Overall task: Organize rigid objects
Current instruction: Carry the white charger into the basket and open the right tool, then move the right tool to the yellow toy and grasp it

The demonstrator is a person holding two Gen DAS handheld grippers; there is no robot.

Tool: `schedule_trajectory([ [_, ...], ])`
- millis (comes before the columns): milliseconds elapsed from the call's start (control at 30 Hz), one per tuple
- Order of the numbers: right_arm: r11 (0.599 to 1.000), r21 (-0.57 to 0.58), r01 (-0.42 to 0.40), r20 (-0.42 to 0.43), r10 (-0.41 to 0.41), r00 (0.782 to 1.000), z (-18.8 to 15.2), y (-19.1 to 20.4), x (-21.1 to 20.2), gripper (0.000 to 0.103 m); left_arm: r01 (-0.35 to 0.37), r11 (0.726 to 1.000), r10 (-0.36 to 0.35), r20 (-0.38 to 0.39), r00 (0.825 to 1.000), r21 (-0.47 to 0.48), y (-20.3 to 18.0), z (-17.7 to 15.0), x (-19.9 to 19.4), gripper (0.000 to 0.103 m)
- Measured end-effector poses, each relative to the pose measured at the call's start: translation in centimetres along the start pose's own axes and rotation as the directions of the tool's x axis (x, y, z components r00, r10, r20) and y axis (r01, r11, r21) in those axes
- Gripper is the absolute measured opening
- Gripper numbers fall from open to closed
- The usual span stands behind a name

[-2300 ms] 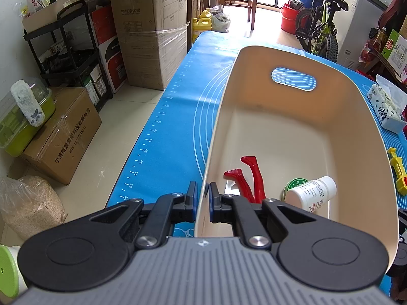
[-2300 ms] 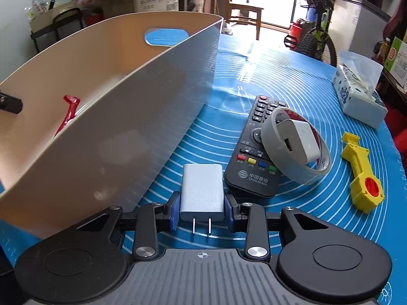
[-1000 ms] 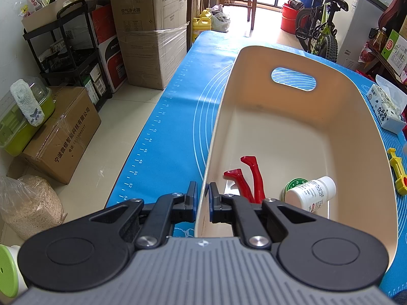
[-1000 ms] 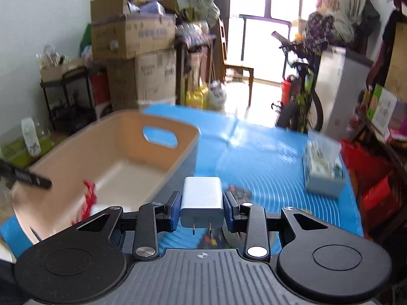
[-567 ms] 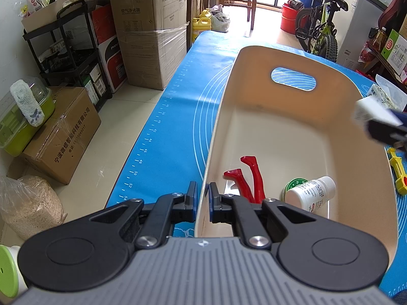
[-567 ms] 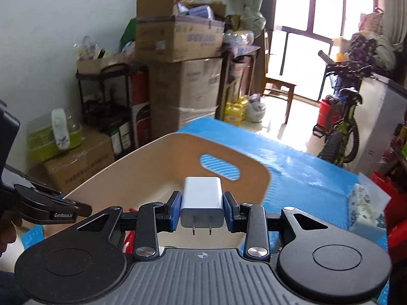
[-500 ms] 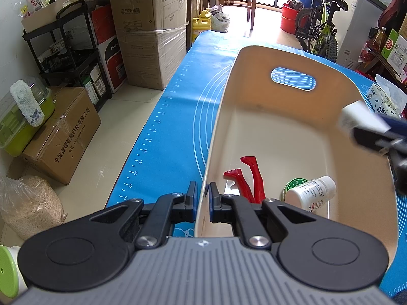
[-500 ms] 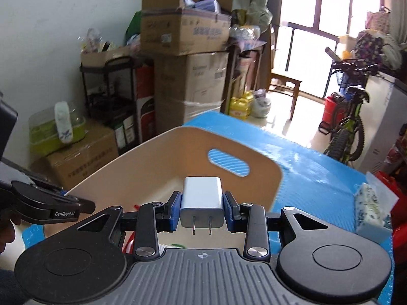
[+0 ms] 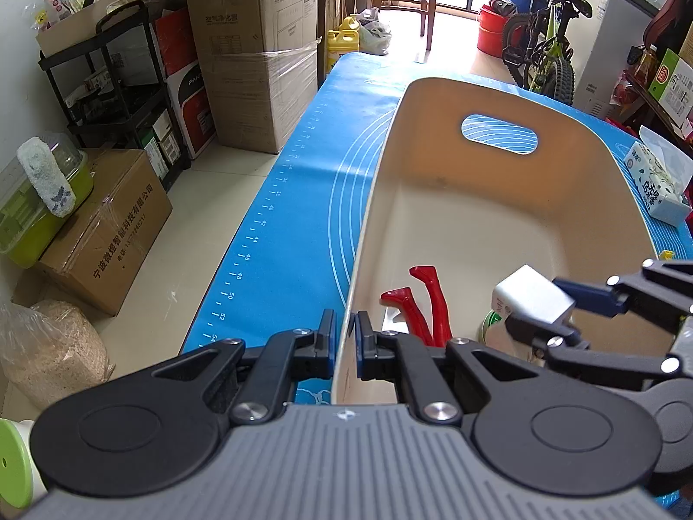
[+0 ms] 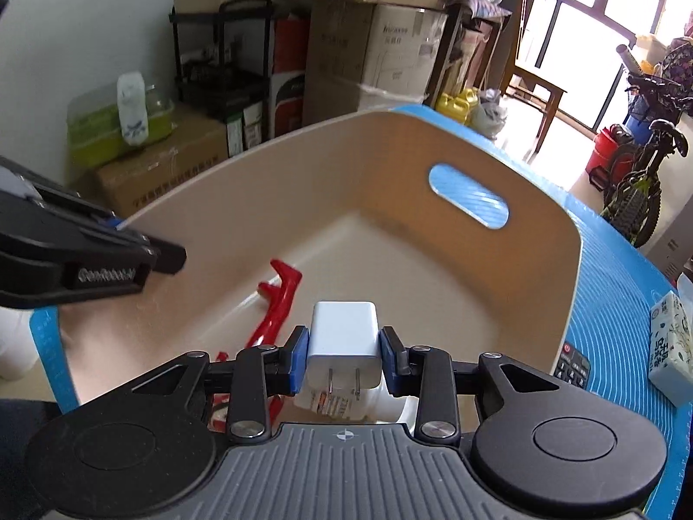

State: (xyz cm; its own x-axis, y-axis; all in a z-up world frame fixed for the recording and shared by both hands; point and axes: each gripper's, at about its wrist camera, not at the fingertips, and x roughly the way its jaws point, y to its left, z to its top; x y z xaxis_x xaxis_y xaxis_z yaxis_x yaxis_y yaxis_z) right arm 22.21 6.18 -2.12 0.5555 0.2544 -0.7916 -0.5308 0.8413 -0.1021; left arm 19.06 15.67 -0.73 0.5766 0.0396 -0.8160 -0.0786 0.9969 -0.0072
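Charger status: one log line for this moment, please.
left gripper: shut on bin rim | right gripper: shut on charger, above bin interior | not released

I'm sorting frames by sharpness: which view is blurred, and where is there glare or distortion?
Right wrist view: the bin and red tool are smeared by motion blur, while the charger in the right tongs stays crisp; the window is blown out. Left wrist view: sharp overall, fisheye bending the bin's rim, with glare at the doorway.

box (image 9: 277, 26): "inkaxss" | mat (image 9: 277, 225) scale: 40–54 | floor carton (image 9: 117, 234): "13777245217"
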Motion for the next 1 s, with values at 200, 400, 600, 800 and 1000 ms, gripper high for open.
schedule_trajectory([
  [200, 1.0, 0.018, -0.013, -0.029, 0.014, 0.999, 0.1, -0.3, 0.2, 0.043, 0.0, 1.0, 0.0, 0.0, 1.0, 0.0, 0.0, 0.0, 0.0, 0.01],
  [400, 0.997, 0.075, -0.012, -0.034, 0.014, 0.999, -0.6, -1.2, 0.2, 0.051, -0.001, 1.0, 0.001, 0.0, 1.0, 0.0, 0.0, 0.0, 0.0, 0.01],
  [600, 0.993, 0.116, -0.028, 0.03, 0.024, 0.999, -1.1, -2.3, -1.7, 0.055, -0.001, 1.0, 0.001, 0.0, 1.0, 0.0, 0.0, 0.0, 0.0, 0.01],
  [800, 0.987, 0.159, -0.015, 0.117, -0.004, 0.993, -1.9, -4.7, -5.3, 0.066, 0.0, 1.0, 0.0, 0.0, 1.0, 0.0, 0.0, 0.0, 0.0, 0.01],
  [1000, 0.969, 0.24, 0.063, 0.139, -0.099, 0.985, -4.0, -9.5, -8.1, 0.067, 0.0, 1.0, 0.0, 0.0, 1.0, 0.0, 0.0, 0.0, 0.0, 0.01],
])
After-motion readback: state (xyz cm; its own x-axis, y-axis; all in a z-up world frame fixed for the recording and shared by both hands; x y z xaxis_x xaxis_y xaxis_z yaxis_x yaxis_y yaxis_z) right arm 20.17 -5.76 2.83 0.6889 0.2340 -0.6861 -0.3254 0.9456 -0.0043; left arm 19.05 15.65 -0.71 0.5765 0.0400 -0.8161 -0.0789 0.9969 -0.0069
